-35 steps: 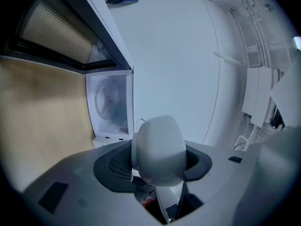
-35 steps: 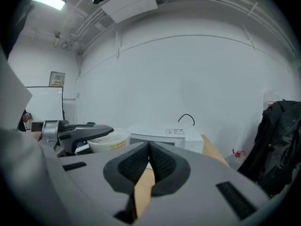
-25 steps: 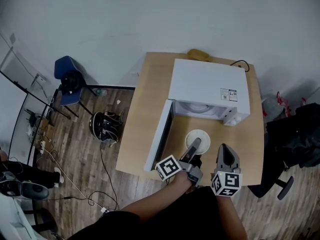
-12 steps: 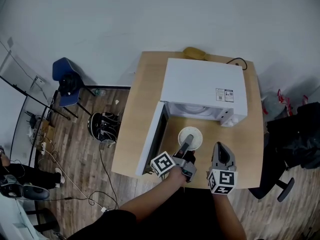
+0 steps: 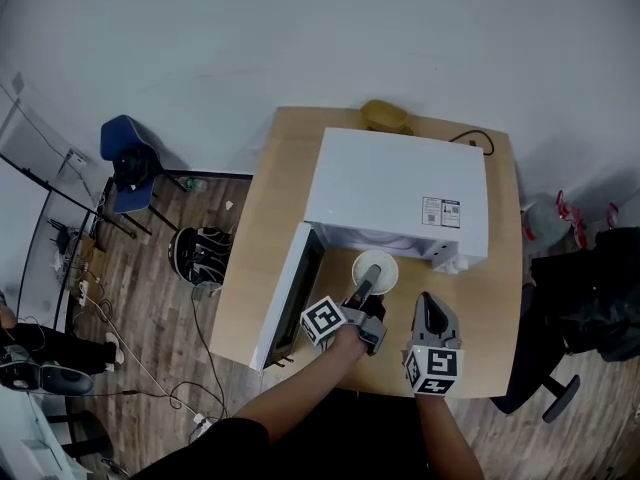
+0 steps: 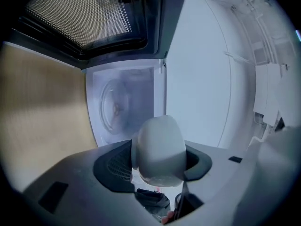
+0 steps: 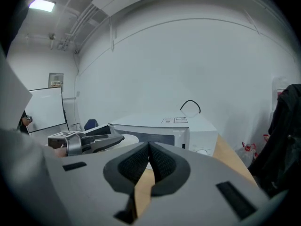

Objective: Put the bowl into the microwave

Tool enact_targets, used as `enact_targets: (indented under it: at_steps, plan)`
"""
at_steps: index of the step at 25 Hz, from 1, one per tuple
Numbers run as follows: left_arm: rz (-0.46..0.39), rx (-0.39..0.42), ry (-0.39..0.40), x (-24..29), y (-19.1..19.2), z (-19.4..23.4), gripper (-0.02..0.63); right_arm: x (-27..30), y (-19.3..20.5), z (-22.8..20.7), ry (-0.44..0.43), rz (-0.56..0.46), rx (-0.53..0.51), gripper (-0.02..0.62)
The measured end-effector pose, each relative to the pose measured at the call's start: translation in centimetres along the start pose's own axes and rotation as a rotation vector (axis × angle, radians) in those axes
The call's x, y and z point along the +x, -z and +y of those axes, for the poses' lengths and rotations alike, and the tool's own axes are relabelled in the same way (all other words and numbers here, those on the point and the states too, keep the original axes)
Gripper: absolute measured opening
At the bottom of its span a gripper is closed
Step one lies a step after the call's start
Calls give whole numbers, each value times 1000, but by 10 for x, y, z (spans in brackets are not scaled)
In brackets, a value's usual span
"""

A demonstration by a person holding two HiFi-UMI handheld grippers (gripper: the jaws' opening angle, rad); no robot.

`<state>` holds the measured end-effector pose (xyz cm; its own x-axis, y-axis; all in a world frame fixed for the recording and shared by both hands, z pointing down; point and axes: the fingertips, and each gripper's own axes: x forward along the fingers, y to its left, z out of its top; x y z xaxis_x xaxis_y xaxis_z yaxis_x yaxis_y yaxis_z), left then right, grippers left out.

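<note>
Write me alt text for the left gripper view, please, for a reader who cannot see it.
The left tongs are shut on a white bowl, held in front of the open microwave. Its round turntable shows ahead, its mesh-windowed door stands open at the picture's top, and the wooden table fills the left.
</note>
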<state>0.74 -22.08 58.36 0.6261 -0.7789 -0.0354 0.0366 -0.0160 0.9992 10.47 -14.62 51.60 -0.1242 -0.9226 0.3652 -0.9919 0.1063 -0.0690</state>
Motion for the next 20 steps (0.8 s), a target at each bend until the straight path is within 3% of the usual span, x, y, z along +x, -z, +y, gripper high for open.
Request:
enact_targets:
  at_steps: [10, 20]
  plan:
    - [-45, -16, -54, 39, -12, 45, 235, 26, 4, -16, -33, 34, 13, 60]
    - [-54, 31, -88, 69, -38, 83, 235, 29, 19, -9, -109, 81, 2, 58]
